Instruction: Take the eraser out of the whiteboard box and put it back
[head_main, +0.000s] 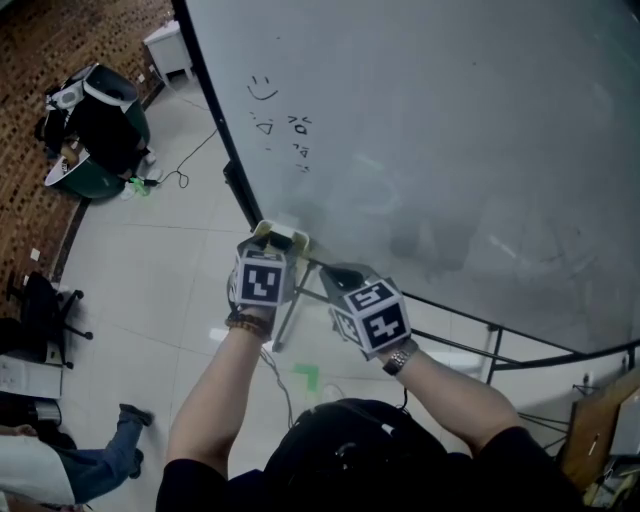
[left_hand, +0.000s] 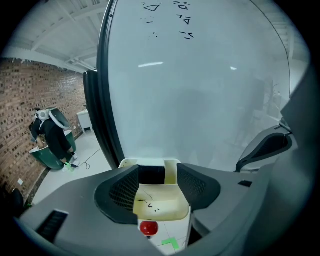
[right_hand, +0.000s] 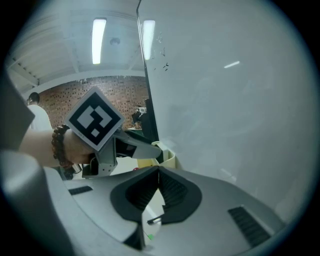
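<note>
- The whiteboard (head_main: 450, 150) fills everything ahead of and above both sets of fingers. Its black frame edge (left_hand: 107, 100) runs up just left of the left fingers.
- The tiled floor (head_main: 150, 300) lies open left of and below the fingers. A seated person (head_main: 70, 465) is cut off at the lower left corner, well apart from them.
- The left gripper (left_hand: 156, 169) has its fingers spread wide, one on either side of the box. I cannot tell whether they touch its walls.
- The right gripper (right_hand: 158, 170) is just right of the left one, with its fingers pressed together on nothing. The board surface is close on their right.
- The cream whiteboard box (left_hand: 165, 205) sits between the left fingers, against the board's lower edge. Its shallow front tray holds only dark specks.
- The eraser (left_hand: 151, 175) shows only as a dark block in the box's rear pocket, between the left fingertips. Its outline is hard to make out.
- A red knob (left_hand: 148, 228) sits just below the box's front lip.
- A green tape mark (left_hand: 171, 244) lies on the floor under it, partly cut off.
</note>
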